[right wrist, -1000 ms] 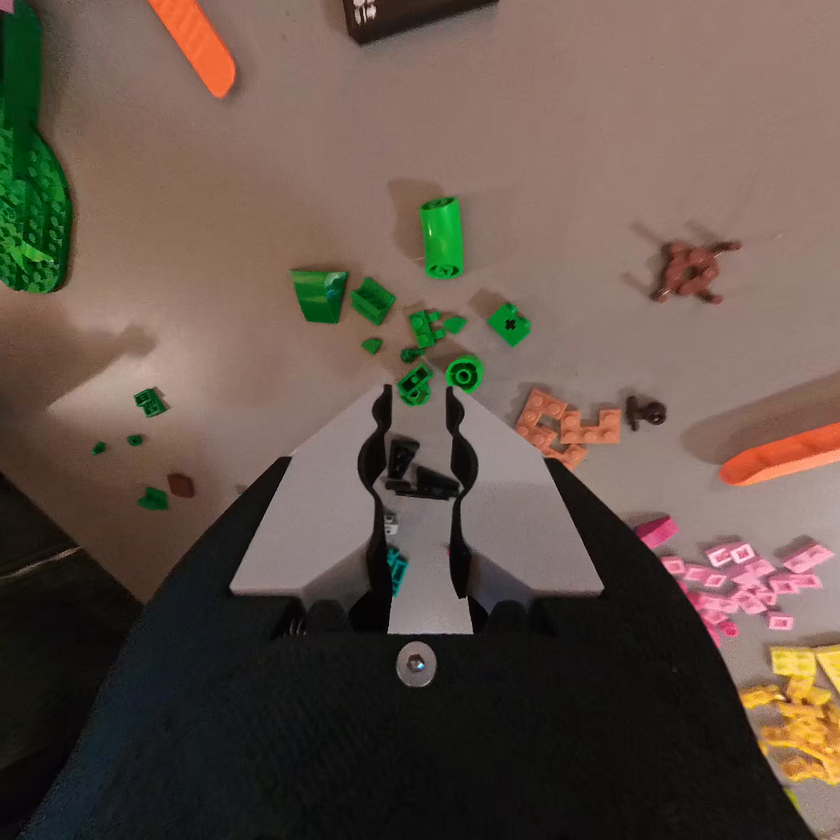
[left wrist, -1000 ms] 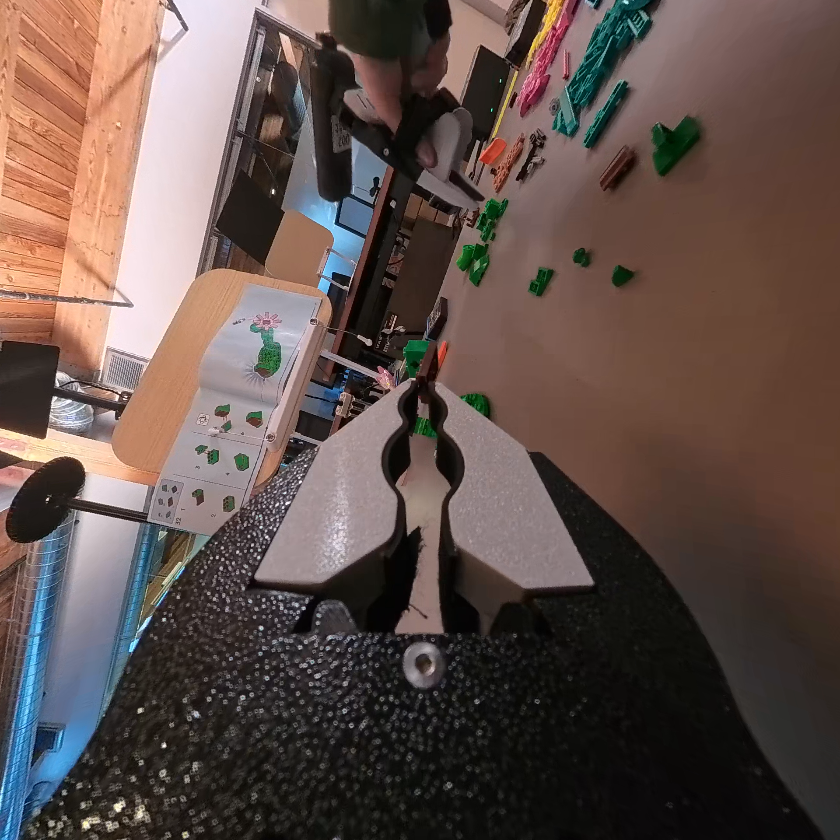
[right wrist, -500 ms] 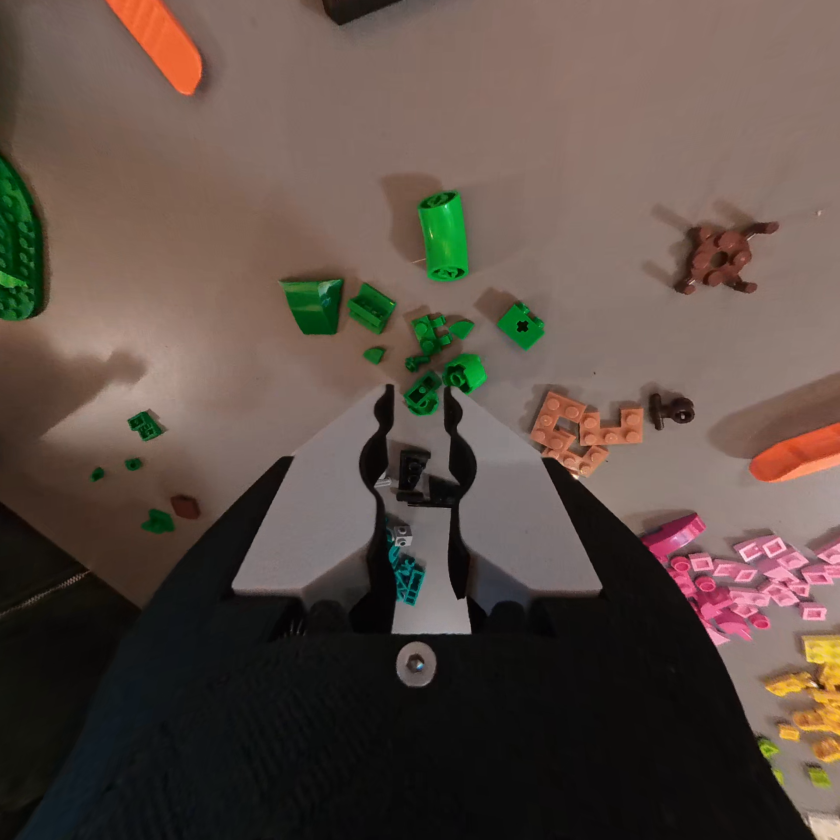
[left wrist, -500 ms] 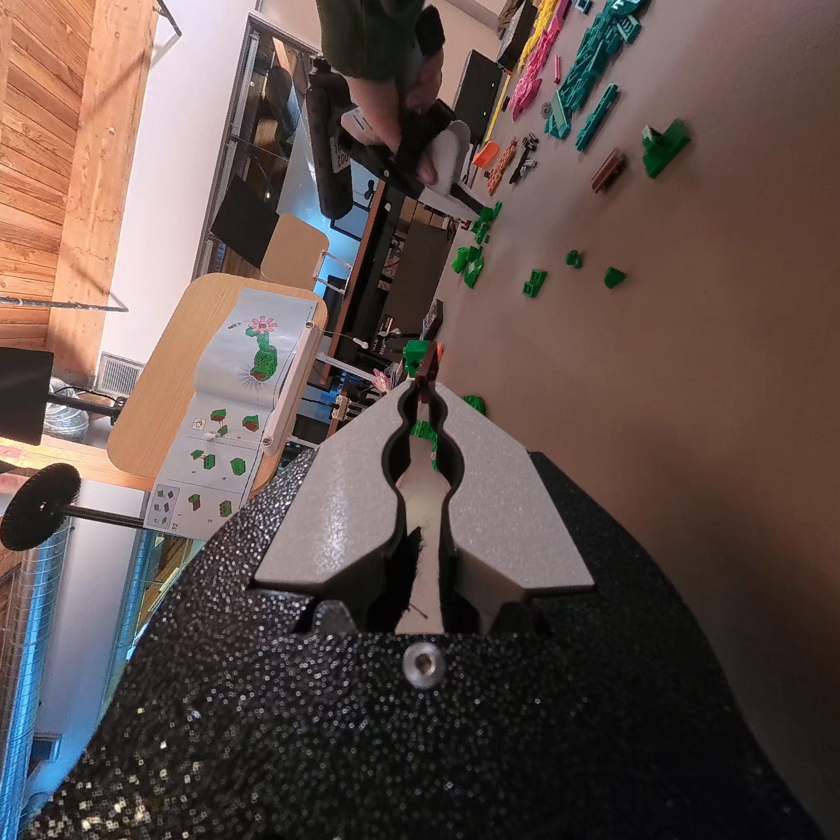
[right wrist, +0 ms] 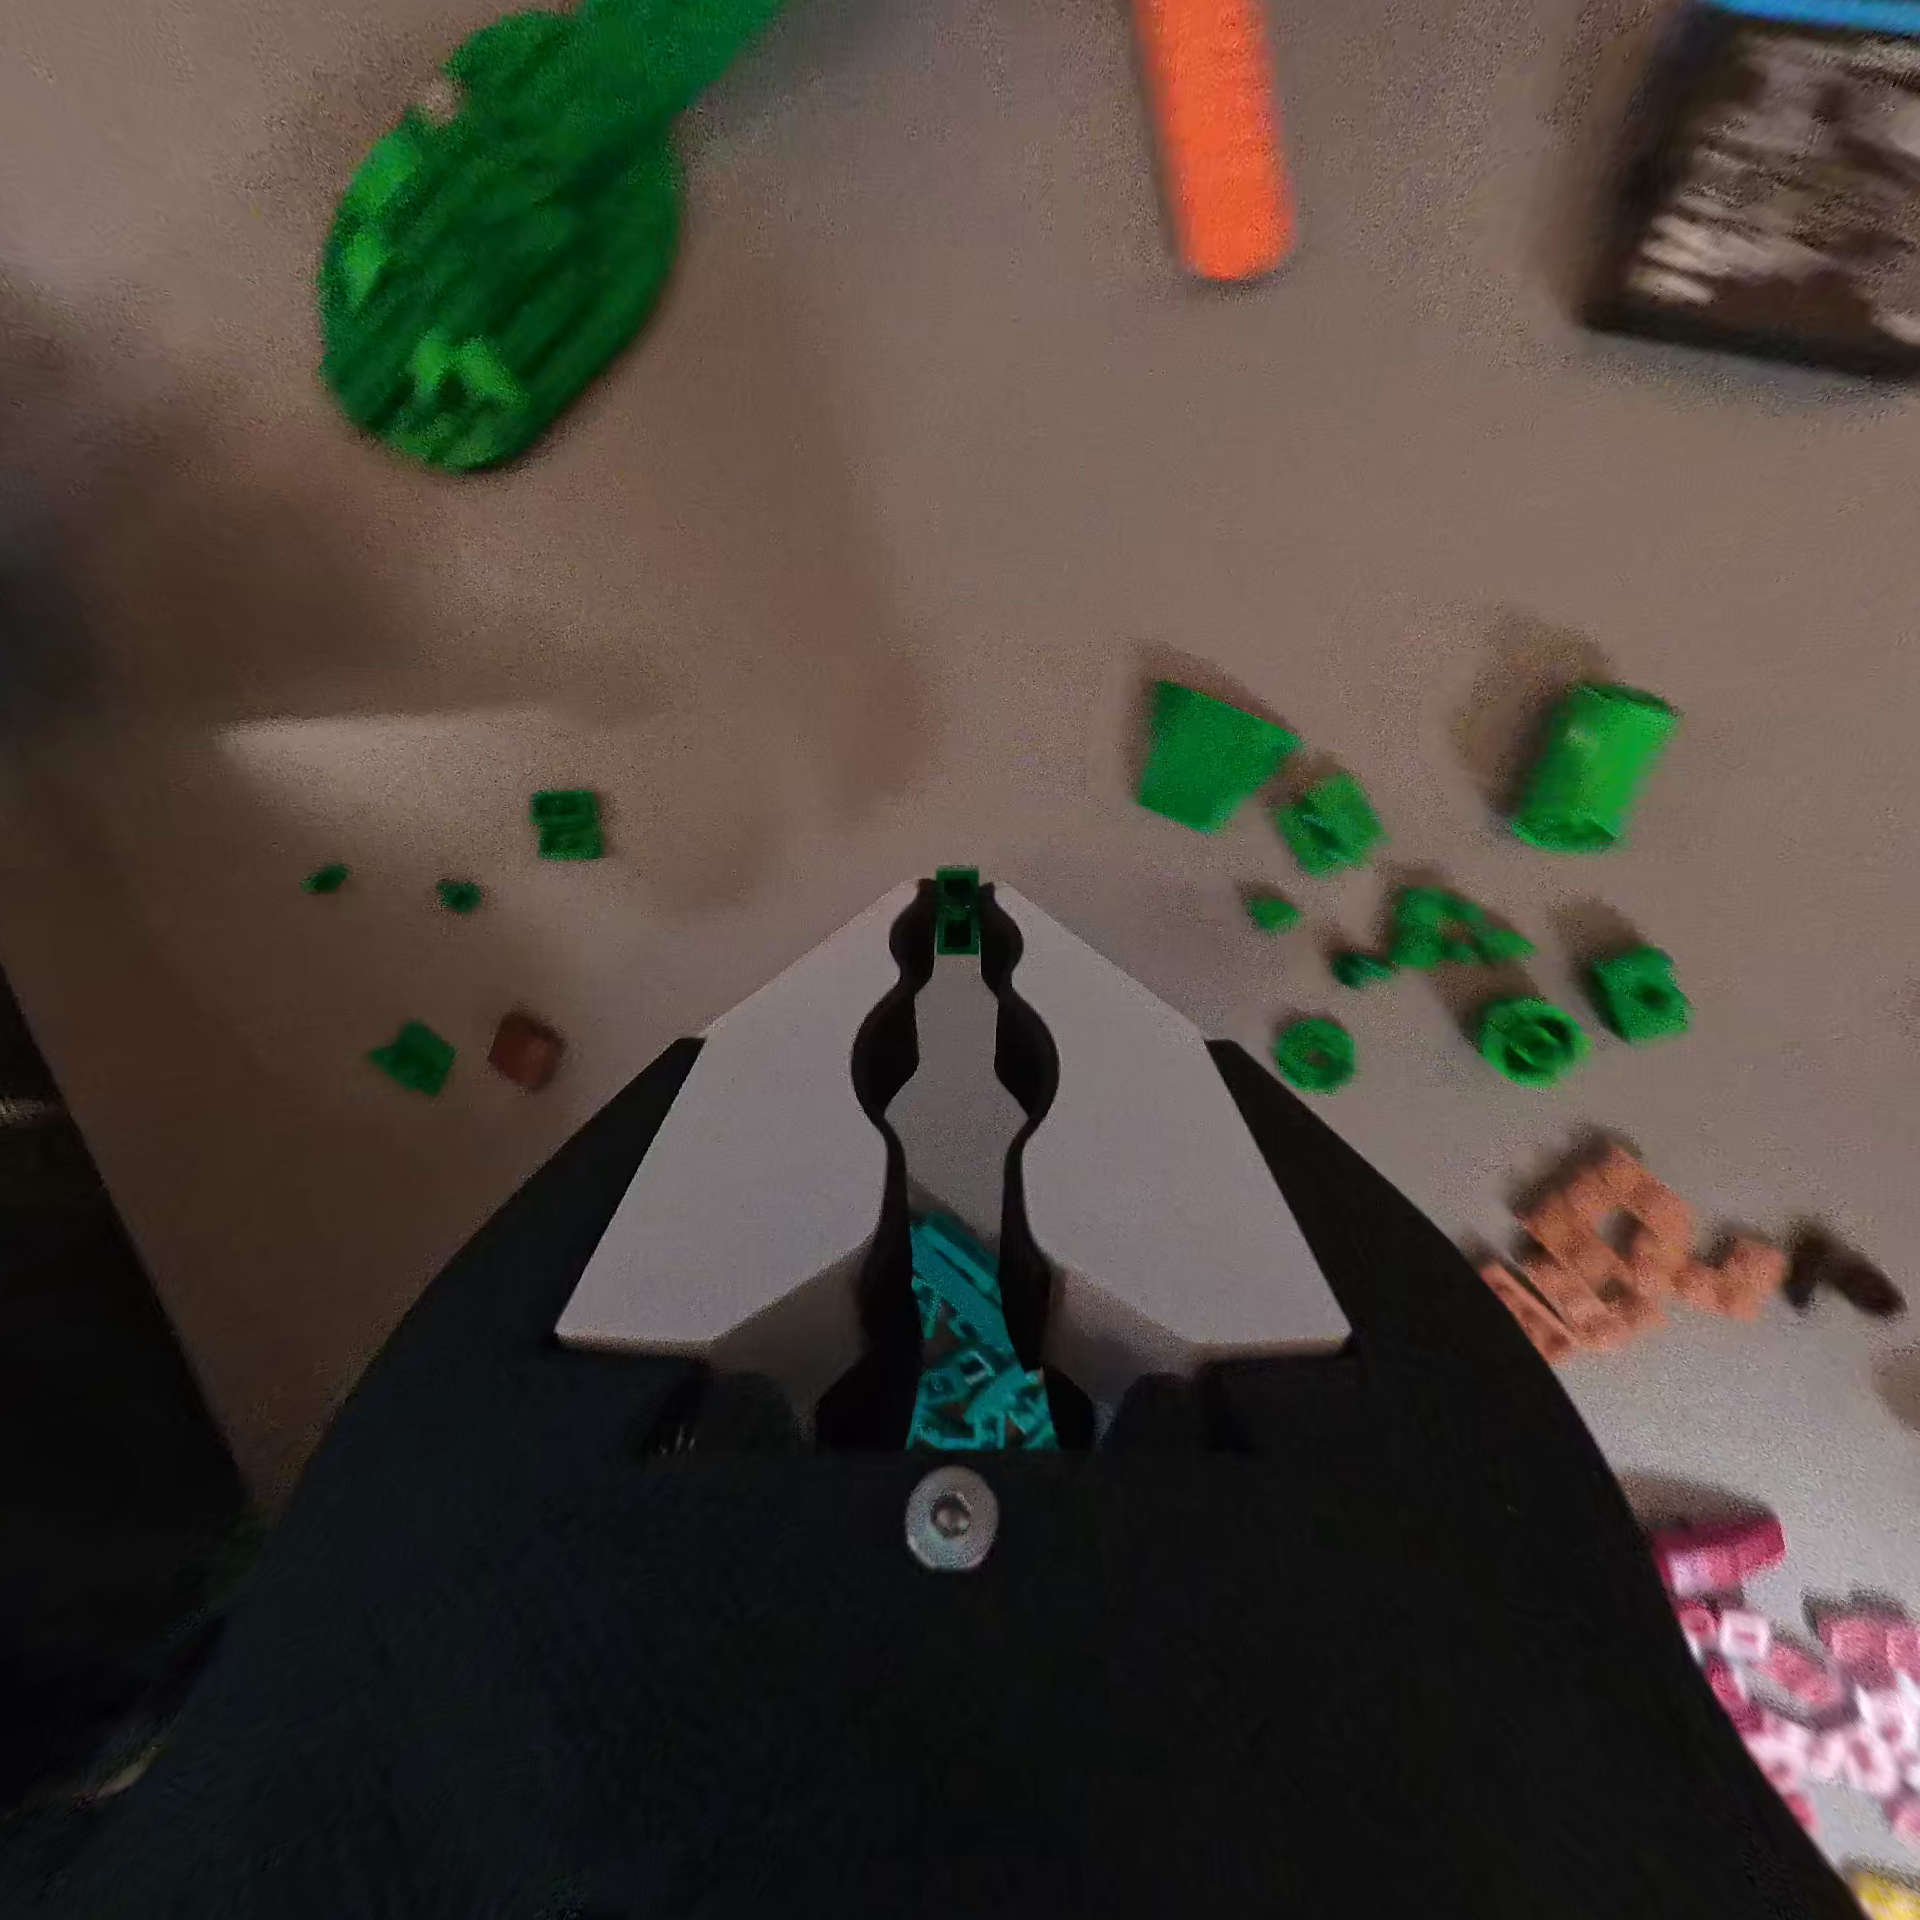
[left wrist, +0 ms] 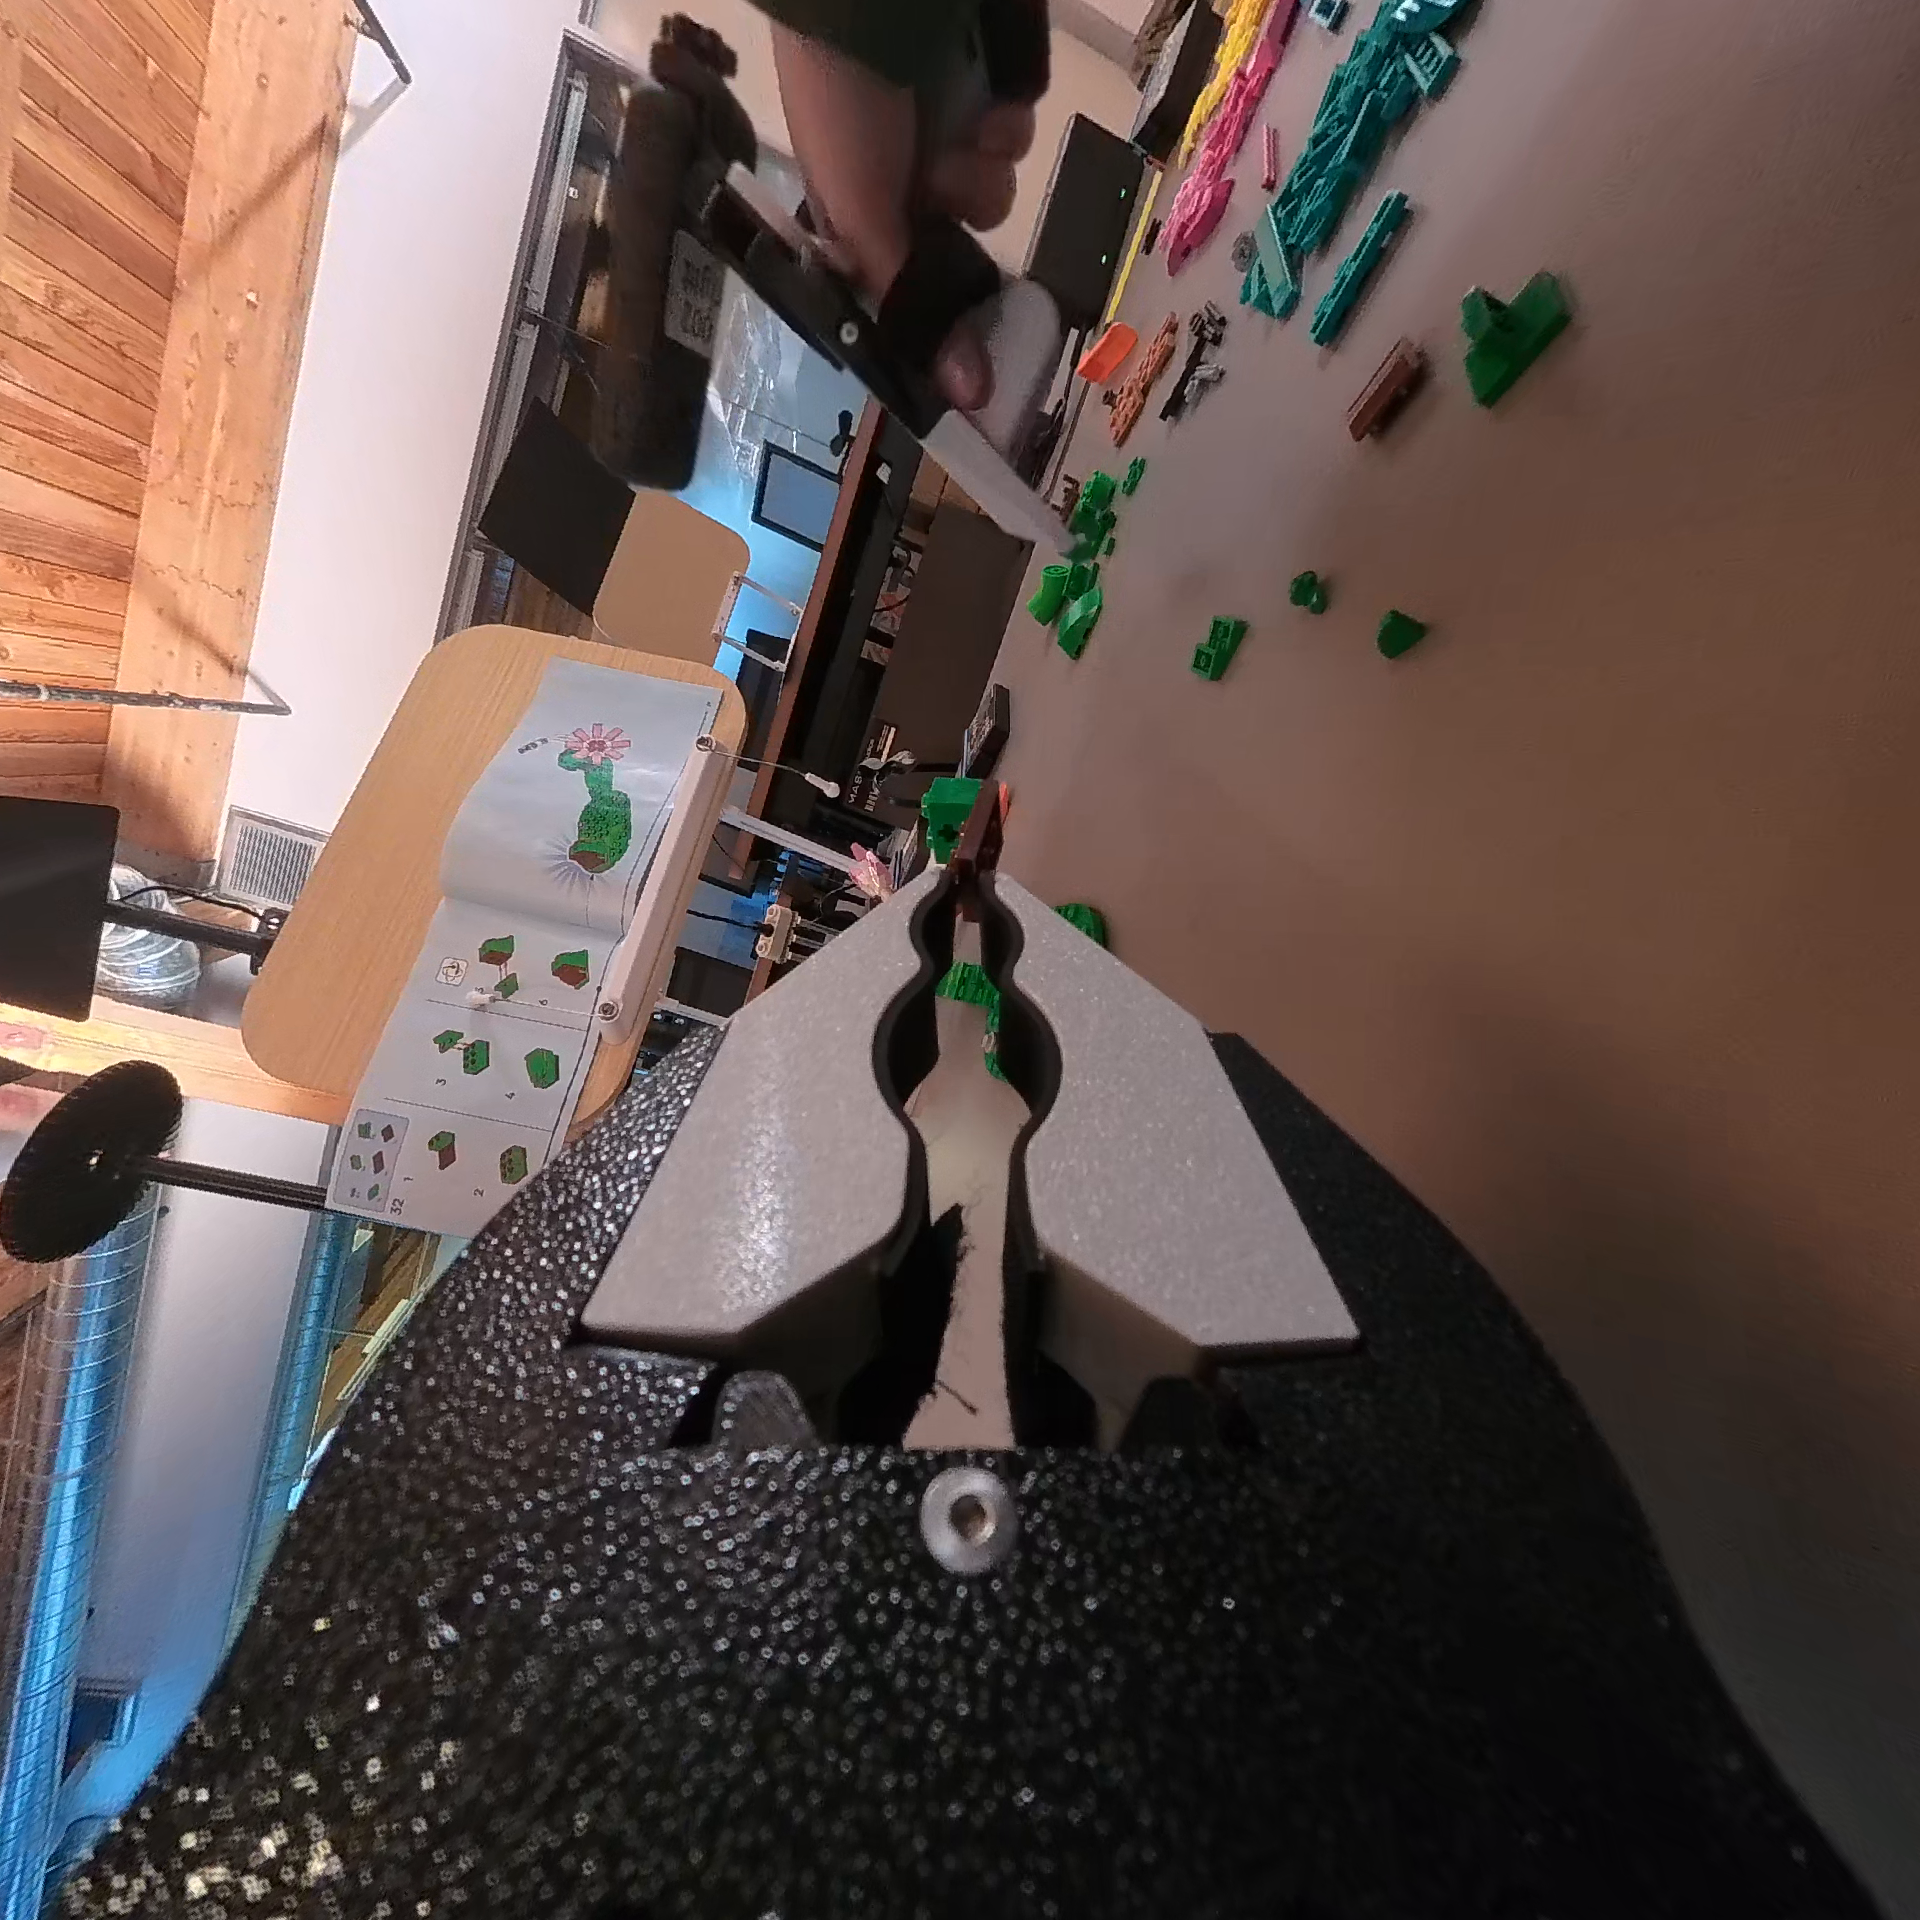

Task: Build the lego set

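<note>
My left gripper (left wrist: 971, 896) is turned on its side above the table and shut on a small brown and green assembly (left wrist: 977, 836) at its tips. My right gripper (right wrist: 956, 902) is shut on a small green brick (right wrist: 956, 914) and holds it above the table; this view is motion-blurred. The right gripper also shows far off in the left wrist view (left wrist: 1055, 530), held by a hand over the green pile. A larger green cactus build (right wrist: 499, 260) lies at the upper left. Loose green pieces (right wrist: 1434, 925) lie to the right of my right gripper.
An open instruction booklet (left wrist: 561, 914) stands on a wooden stand at the left. An orange brick separator (right wrist: 1216, 135) and a dark box (right wrist: 1787, 208) lie at the far side. Coral plates (right wrist: 1610, 1257), pink pieces (right wrist: 1818, 1683) and teal pieces (left wrist: 1340, 156) are spread on the table (right wrist: 935, 468). The tips of one gripper are about 20 cm away from the tips of the other. The orange brick separator (right wrist: 1216, 135) is about 12 cm from my right fingertips and 25 cm from my left.
My right gripper has shut on a small green brick from the pile and swung left with it. My left gripper still holds its piece and has barely moved.
</note>
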`<state>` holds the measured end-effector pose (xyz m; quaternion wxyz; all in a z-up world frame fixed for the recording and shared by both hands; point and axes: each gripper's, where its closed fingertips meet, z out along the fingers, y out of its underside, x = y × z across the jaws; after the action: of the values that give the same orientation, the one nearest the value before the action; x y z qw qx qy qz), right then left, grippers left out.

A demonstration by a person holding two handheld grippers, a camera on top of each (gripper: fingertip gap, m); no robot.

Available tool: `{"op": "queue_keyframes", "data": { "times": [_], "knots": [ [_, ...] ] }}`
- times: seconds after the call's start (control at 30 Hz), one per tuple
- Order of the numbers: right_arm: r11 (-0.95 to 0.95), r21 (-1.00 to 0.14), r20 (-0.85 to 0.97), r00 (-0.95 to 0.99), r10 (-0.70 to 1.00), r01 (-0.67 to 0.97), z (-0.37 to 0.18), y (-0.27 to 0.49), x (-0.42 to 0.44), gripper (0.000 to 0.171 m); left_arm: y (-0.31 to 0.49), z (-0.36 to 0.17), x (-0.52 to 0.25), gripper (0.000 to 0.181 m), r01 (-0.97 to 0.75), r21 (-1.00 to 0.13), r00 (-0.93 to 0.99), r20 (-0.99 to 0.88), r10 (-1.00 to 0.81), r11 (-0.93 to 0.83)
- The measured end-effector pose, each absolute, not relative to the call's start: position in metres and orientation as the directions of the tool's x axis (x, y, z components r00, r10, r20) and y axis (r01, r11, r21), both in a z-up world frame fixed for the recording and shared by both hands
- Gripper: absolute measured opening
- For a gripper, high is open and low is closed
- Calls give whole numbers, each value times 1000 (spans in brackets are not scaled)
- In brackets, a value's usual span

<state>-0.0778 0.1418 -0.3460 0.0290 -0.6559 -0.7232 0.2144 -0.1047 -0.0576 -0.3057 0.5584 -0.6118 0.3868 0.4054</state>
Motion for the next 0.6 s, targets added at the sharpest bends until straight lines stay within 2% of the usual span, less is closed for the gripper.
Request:
{"op": "queue_keyframes", "data": {
  "times": [0.17, 0.27, 0.43, 0.6],
  "knots": [
    [331, -498, -193, -474, 859, 802, -342, 53, -84, 6, -58, -306, -105, 1, -926, -370, 372, -928, -19, -78],
    [547, -564, -144, -727, 672, 618, -341, -13, -69, 6, -58, -305, -106, 1, -925, -370, 372, -928, -13, -87],
    [774, -526, -6, -911, 412, 353, -356, -77, -43, 6, -58, -303, -110, 1, -921, -376, 378, -926, 7, -102],
    [833, -456, 50, -926, 374, 312, -367, -81, -39, 6, -58, -303, -110, 1, -921, -375, 377, -926, 5, -101]
  ]
}}
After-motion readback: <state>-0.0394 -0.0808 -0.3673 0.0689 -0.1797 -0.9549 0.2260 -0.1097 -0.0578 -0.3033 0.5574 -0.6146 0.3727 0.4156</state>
